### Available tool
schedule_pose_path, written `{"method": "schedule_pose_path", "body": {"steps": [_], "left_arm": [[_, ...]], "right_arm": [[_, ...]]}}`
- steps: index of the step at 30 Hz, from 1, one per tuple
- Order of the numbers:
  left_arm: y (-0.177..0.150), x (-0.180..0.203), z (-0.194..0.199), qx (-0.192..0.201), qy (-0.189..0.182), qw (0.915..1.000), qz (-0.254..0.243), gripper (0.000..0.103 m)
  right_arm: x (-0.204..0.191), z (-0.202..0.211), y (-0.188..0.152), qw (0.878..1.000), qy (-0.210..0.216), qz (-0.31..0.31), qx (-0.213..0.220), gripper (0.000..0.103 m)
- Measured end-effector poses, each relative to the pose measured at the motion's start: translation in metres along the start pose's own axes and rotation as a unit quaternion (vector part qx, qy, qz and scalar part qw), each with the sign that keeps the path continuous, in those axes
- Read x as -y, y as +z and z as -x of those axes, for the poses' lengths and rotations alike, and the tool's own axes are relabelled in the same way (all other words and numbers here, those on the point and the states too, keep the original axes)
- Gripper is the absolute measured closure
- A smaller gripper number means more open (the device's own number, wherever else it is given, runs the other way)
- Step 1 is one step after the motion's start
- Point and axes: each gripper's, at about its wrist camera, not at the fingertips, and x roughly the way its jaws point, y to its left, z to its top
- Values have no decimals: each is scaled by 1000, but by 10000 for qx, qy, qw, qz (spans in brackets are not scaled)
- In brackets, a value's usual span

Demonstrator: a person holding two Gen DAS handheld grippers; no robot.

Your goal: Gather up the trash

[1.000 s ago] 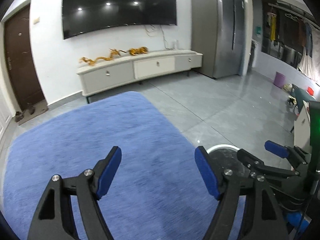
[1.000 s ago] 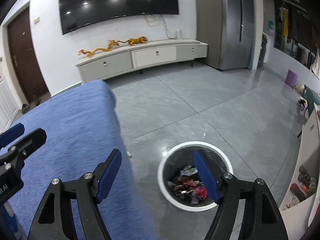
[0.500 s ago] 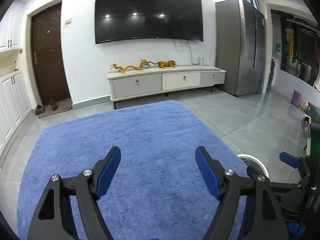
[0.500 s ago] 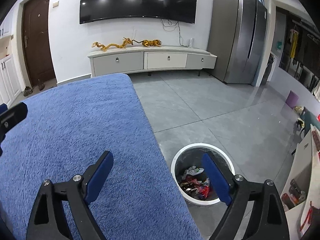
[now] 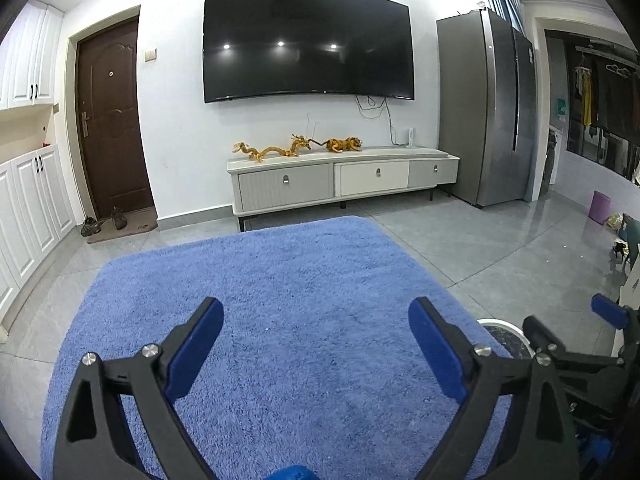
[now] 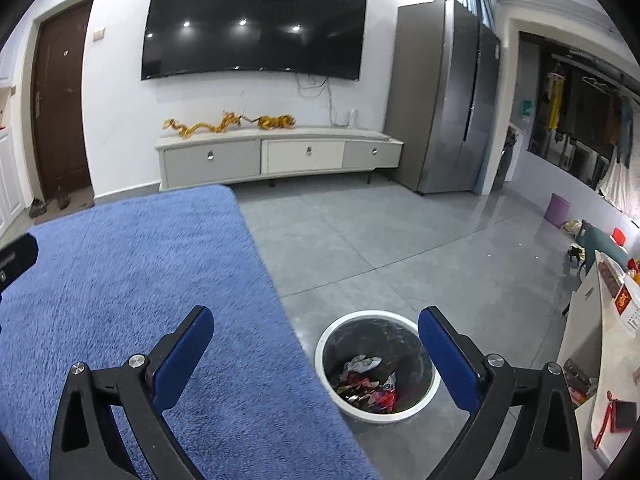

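Note:
A round bin with a white rim (image 6: 329,347) stands on the grey floor just right of the blue rug (image 6: 132,280). Crumpled wrappers (image 6: 366,384) lie inside it. My right gripper (image 6: 316,350) is open and empty, held above the rug's edge and the bin. My left gripper (image 5: 316,340) is open and empty above the rug (image 5: 280,300). In the left wrist view the bin's rim (image 5: 502,325) peeks out behind my right gripper's fingers (image 5: 610,316). No loose trash shows on the rug.
A TV cabinet (image 5: 340,180) stands against the far wall under a wall TV (image 5: 308,40). A grey fridge (image 5: 488,112) is at the right, a brown door (image 5: 110,120) at the left. A cluttered white table (image 6: 600,340) stands right of the bin. A purple bucket (image 6: 559,209) sits far right.
Both views have tilted up and pulled back, showing more of the room and wall. The bin sits lower and more central between my right fingers. Both grippers stay open and empty.

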Motion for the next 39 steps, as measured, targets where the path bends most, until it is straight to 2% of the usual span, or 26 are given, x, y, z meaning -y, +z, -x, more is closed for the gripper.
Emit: {"method": "schedule_pose_path", "body": {"steps": [15, 39], "left_arm": [[-3, 9, 9, 15, -72, 10000, -61, 9], [-4, 20, 26, 132, 10, 9998, -166, 9]], "right_arm": [[20, 9, -4, 9991, -199, -285, 233, 0], [33, 36, -9, 9982, -202, -334, 465, 0]]}}
